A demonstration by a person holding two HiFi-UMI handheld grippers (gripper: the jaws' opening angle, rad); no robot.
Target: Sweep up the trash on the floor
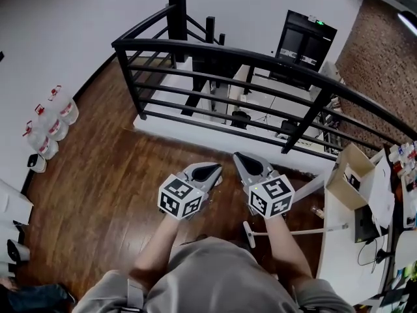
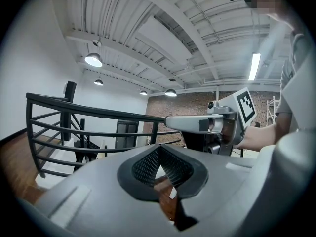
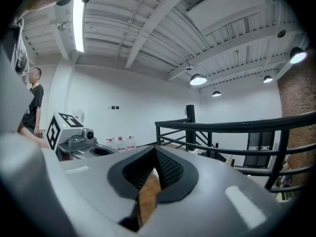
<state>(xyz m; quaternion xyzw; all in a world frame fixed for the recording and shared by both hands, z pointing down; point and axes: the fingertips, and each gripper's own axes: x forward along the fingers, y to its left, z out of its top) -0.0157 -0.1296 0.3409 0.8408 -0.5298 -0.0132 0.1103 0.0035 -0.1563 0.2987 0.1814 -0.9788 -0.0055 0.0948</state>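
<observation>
Since nothing is picked up yet, I am holding left tongs (image 1: 207, 171) and right tongs (image 1: 250, 166) pressed together, empty, above the floor (image 1: 98, 175).

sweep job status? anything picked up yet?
Done: nothing visible. In hand: nothing; the left gripper and right gripper are both shut and empty, held over the wooden floor. Left: picking up the long-handled tool lying by the table, then the whole sweep. Trash itself is too small to make out.
</observation>
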